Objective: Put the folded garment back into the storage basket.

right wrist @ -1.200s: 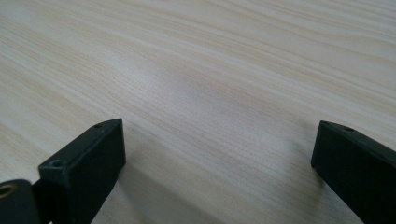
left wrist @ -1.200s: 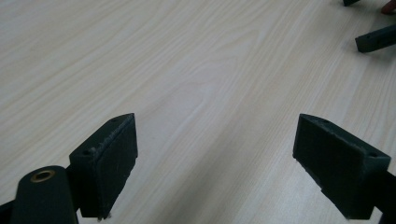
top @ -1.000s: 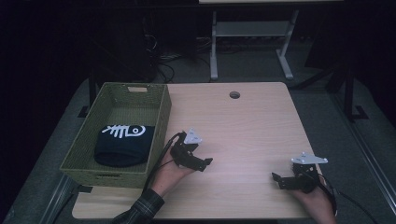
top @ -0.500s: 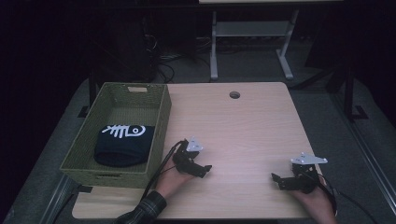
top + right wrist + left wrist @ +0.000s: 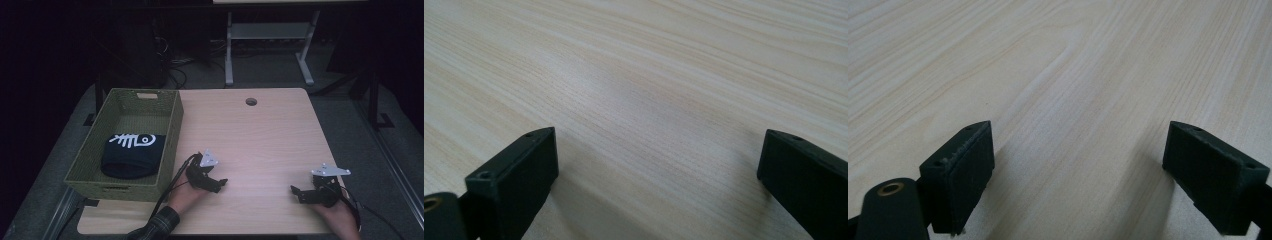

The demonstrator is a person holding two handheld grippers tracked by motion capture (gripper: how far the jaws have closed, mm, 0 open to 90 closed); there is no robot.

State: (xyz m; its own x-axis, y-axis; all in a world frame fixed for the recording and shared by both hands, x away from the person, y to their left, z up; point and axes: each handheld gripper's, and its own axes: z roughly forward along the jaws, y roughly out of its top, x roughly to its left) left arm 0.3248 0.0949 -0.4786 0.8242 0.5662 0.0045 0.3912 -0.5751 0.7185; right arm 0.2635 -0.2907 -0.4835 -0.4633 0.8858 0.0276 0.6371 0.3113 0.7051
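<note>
1. Since a second ago the left hand-held gripper has drawn back toward the person's edge of the counter, ending lower beside the basket's near corner; the right hand-held gripper has kept its place.
2. Counted: two hand-held grippers, one woven green basket, one folded dark cloth, one round hole in the counter.
3. The left hand-held gripper sits just beside the basket's near right corner, low over bare wood. In the left gripper view its jaws stand wide apart with nothing between them.
4. The right hand-held gripper is well apart from the basket, at the far side of the counter near the person's edge. In the right gripper view its jaws also stand wide apart, holding nothing.
5. The cloth lies inside the basket, toward its near end, with a white fishbone-like print on top.
6. The hole lies beyond the basket's far right corner, near the counter's far edge.
7. Hard to make out: the room behind the counter is dark; both forearms are cut off at the bottom edge of the high view, and the right jaw in each gripper view is cut by the frame.
</note>
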